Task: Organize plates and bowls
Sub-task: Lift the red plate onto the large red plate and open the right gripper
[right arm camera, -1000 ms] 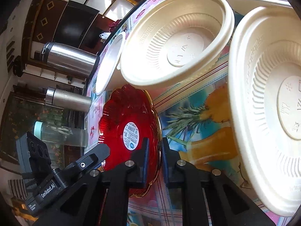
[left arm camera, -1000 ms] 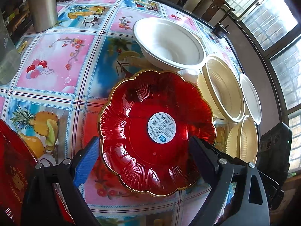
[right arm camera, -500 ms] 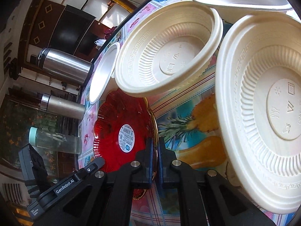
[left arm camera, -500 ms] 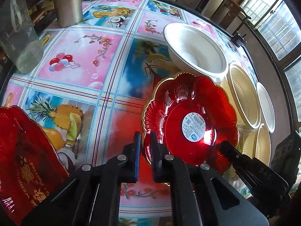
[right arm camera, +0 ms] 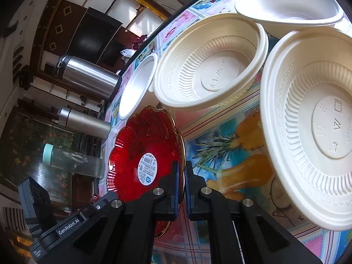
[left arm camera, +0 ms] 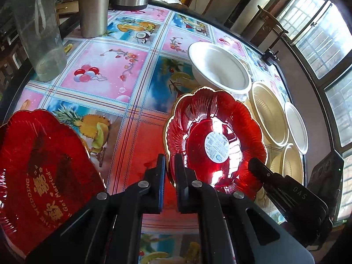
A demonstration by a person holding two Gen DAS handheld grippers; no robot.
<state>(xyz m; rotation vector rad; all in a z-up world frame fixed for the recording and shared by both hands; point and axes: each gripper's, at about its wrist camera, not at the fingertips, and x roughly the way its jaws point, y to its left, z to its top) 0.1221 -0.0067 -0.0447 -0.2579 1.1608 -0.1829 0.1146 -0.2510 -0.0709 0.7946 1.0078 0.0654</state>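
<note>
Together we hold one red flower-shaped plastic plate with a gold rim and a round white sticker (left arm camera: 214,140) between our two tools. Our left gripper (left arm camera: 168,165) has its jaws drawn narrow onto the plate's near left edge, and our right gripper (right arm camera: 180,171) pinches the rim on the opposite side, so the gold edge runs between its pads. From the left view the right tool's black finger shows at the plate's near right edge.

The plate sits above the table covered in a glossy fruit-print cloth (left arm camera: 134,70), tilted; we cannot tell whether any part still touches the cloth. Just beyond it stands a white round bowl (left arm camera: 219,67). To its right lie cream ribbed plastic bowls: one (right arm camera: 211,66) near the plate's far side, another (right arm camera: 316,127) closer to us on the right, and a white bowl (right arm camera: 288,2) behind them.

At the near left lies a second red plate with gold lettering (left arm camera: 41,167). Far left stand a clear plastic bottle (left arm camera: 37,28) and two steel flasks (left arm camera: 93,6).
</note>
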